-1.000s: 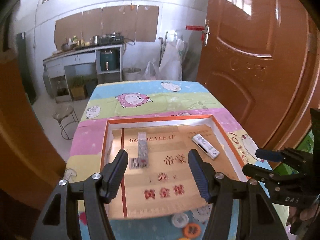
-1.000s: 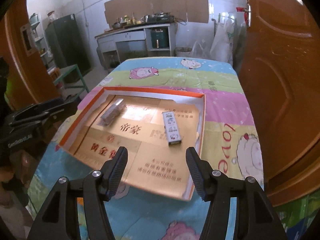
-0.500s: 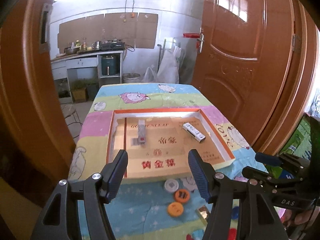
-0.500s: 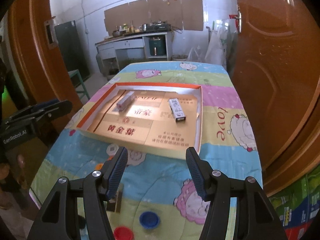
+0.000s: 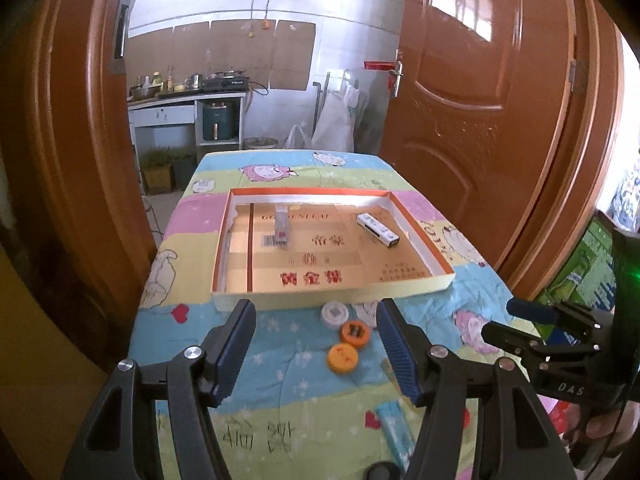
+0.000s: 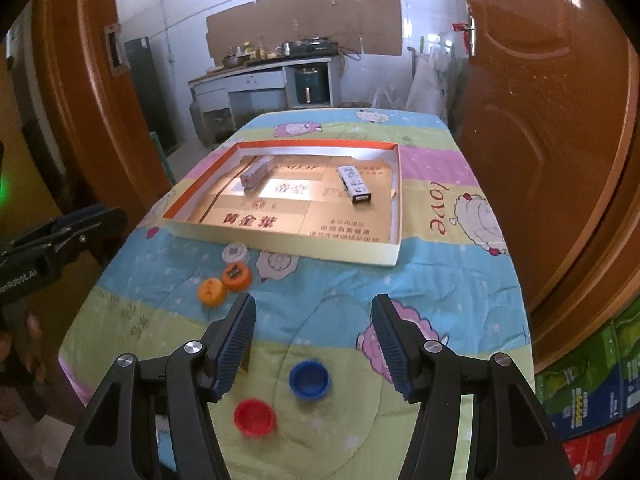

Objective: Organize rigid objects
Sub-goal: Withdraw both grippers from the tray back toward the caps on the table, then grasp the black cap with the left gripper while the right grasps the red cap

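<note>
A shallow orange-rimmed cardboard tray (image 5: 416,280) (image 6: 280,246) lies mid-table, holding a clear slim box (image 5: 281,227) (image 6: 256,173) and a white slim box (image 5: 377,230) (image 6: 354,184). In front of it sit a white cap (image 5: 334,314) (image 6: 236,253) and two orange caps (image 5: 354,332) (image 5: 342,357) (image 6: 237,275) (image 6: 211,291). A blue cap (image 6: 309,378) and a red cap (image 6: 254,417) lie near the front. My left gripper (image 5: 316,350) is open and empty above the near table. My right gripper (image 6: 312,344) is open and empty above the blue cap; it also shows in the left wrist view (image 5: 520,320).
The table (image 6: 452,280) wears a cartoon-sheep quilt. A light blue flat item (image 5: 394,428) lies near the front edge. Orange wooden doors (image 5: 480,120) stand close on both sides. A kitchen counter (image 5: 188,100) is behind. Green cartons (image 6: 592,380) are stacked at the right.
Both grippers have pulled back from over the tray toward the table's near end. The caps in front of the tray have come into view. Both stay open.
</note>
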Demonstrator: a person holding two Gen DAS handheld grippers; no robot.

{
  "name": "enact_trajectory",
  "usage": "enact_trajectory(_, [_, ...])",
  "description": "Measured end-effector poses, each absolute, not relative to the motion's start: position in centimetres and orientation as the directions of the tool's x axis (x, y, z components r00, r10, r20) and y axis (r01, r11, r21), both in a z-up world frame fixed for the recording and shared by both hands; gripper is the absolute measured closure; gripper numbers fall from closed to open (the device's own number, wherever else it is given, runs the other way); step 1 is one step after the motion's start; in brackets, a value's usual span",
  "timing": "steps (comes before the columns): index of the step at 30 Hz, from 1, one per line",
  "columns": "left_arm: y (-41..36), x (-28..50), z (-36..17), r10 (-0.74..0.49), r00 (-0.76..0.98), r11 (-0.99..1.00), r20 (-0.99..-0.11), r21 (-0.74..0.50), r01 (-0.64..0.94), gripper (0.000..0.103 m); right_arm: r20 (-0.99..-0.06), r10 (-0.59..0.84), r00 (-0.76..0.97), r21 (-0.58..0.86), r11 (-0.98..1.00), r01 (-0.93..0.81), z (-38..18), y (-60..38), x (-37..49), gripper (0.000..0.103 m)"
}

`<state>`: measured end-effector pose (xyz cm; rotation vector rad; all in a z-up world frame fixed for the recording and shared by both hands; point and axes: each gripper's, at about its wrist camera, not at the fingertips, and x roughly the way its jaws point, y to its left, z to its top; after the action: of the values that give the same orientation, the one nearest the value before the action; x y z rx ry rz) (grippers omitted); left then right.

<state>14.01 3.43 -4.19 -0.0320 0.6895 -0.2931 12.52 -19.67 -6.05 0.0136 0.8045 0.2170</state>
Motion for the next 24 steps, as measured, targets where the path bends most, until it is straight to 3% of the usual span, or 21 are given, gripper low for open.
enact_trajectory(7, [3.7,10.7,-6.0,-0.301,0.729,0.949,-0.615,-0.121,0.290,0.041,-0.701,0.213,0.680,0.069,0.970,-0.233,-7.5,-19.0,9.2,0.041])
enact_trajectory(24, [1.1,3.6,-13.6,-0.339,0.623,0.896,-0.705,-0.041,0.441,0.040,-0.739,0.222,0.636,0.064,0.963,-0.262,-10.7,-17.9,6.2,0.041])
